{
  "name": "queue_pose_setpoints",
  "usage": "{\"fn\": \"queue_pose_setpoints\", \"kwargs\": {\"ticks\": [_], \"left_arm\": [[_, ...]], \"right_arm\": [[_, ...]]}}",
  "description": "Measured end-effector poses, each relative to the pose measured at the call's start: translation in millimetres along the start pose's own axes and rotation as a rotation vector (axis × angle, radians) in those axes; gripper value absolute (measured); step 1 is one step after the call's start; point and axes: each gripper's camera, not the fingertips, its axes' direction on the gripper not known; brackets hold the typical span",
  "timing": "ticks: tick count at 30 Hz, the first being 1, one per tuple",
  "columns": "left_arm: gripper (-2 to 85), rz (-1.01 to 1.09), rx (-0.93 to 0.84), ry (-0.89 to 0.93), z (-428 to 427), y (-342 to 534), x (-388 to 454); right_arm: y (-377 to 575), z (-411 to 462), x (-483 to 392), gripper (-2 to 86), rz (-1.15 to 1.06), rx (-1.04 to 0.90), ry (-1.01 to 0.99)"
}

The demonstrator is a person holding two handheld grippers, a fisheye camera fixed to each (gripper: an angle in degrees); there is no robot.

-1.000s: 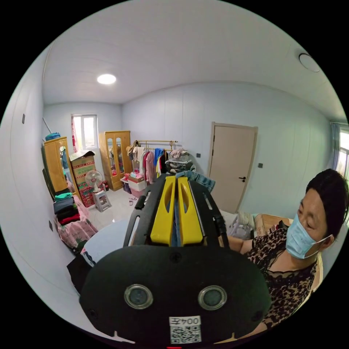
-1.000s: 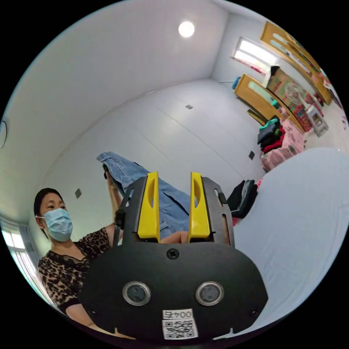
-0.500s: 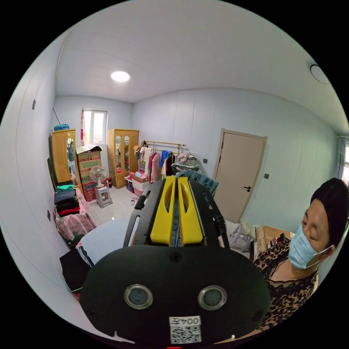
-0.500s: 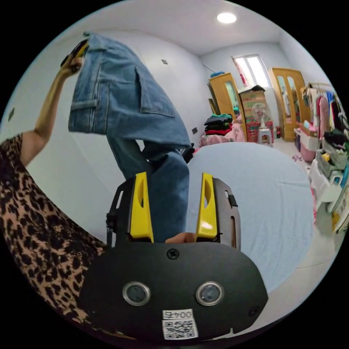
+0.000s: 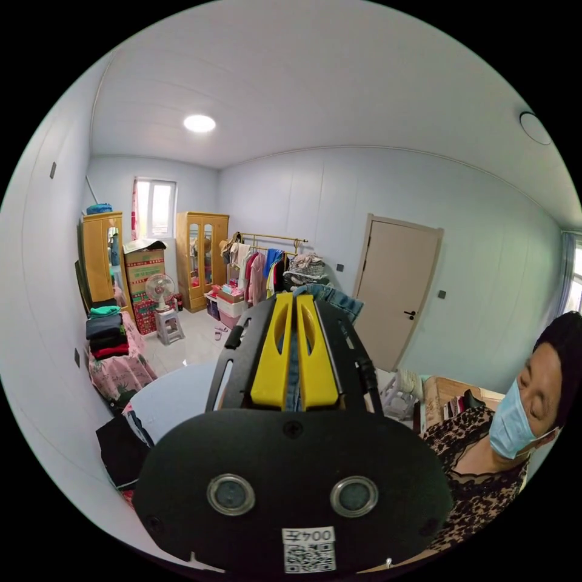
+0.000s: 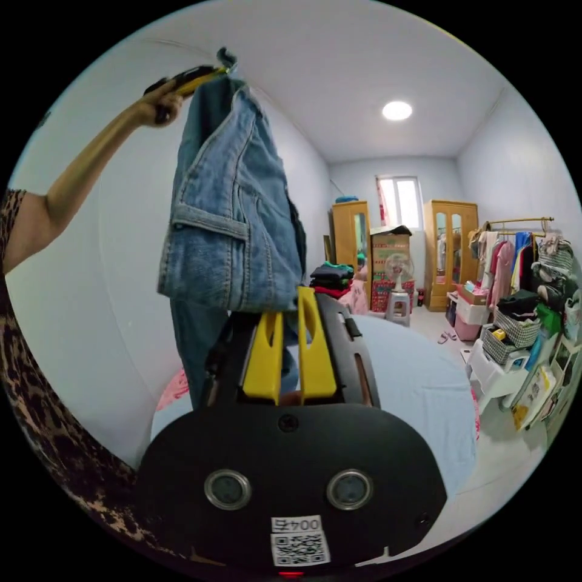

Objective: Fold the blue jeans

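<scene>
The right gripper (image 6: 286,309), wide open a second ago, has drawn its jaws nearly together at the lower edge of the jeans (image 6: 233,224). The jeans have turned, now hanging edge-on from the raised left gripper (image 6: 200,76).

A: Where are the jeans (image 6: 230,200)?

B: Upper left of the right gripper view, hanging in the air, not spread out. Faded blue denim with pale stitched seams.

A: How do they hang?

B: From one top point near the frame's upper edge. The upper part bunches and drapes in folds; a darker leg drops straight down at the lower left.

A: And the left gripper view?

B: A strip of denim shows at centre, with a bunched bit just above and right of it.
</scene>
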Motion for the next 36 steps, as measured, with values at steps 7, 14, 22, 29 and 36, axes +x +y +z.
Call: {"fn": "queue_pose_setpoints", "kwargs": {"ticks": [7, 14, 22, 29, 36], "left_arm": [[0.5, -0.118, 0.027, -0.019, -55, 16, -43], [0.6, -0.099, 0.178, -0.005, -143, 14, -46], [0.6, 0.115, 0.354, 0.082, -249, 15, 13], [0.6, 0.255, 0.466, 0.062, -323, 36, 60], [0.6, 0.220, 0.543, 0.059, -362, 72, 47]], "right_arm": [[-115, -75, 83, -0.4, 0.232, 0.211, -0.101], [-265, -153, 65, -0.6, 0.045, 0.343, 0.002], [-345, -247, -36, -0.6, -0.288, 0.427, -0.043], [-356, -277, -87, -0.6, -0.410, 0.439, -0.118], [-351, -267, -80, -0.6, -0.280, 0.416, -0.253]]}}
